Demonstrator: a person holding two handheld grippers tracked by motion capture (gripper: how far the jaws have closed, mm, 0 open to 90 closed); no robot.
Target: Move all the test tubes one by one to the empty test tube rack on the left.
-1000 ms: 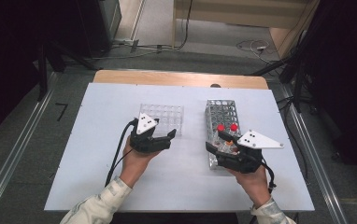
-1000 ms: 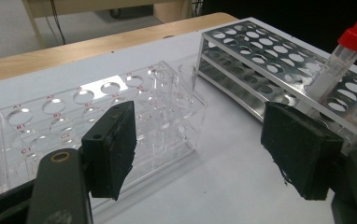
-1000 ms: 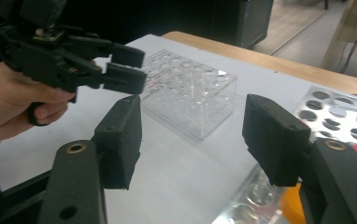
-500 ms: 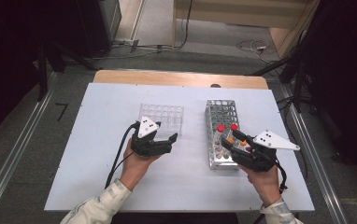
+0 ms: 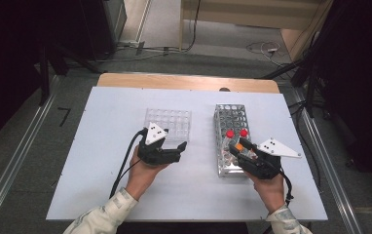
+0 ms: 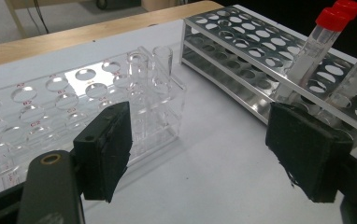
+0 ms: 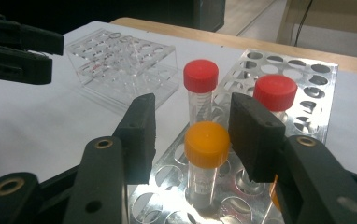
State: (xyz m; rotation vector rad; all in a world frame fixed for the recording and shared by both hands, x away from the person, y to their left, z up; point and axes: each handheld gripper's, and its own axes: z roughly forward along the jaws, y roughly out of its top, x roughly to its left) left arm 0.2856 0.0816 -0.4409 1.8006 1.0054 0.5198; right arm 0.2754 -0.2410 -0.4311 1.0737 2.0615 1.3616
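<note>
A metal tube rack (image 5: 225, 117) lies right of centre on the white table. Two red-capped tubes (image 5: 230, 133) and an orange-capped tube (image 5: 239, 146) stand in it. My right gripper (image 5: 236, 150) is open at the rack's near end. In the right gripper view, that gripper (image 7: 196, 133) has one jaw on each side of the orange-capped tube (image 7: 207, 144). The right pad (image 7: 256, 140) sits very near the cap. A clear plastic rack (image 5: 168, 124) sits left of the metal one. My left gripper (image 5: 178, 151) stands open and empty just in front of it. The left gripper (image 6: 207, 154) points between the two racks.
A wooden strip (image 5: 189, 81) runs along the table's far edge (image 5: 184, 90). In the left gripper view, the clear rack (image 6: 50, 102) holds clear empty tubes (image 6: 161, 58) at its corner. Bare white table surface lies in front of and left of both racks.
My right gripper has turned and shifted a little at the near end of the metal rack. The left gripper has barely moved.
</note>
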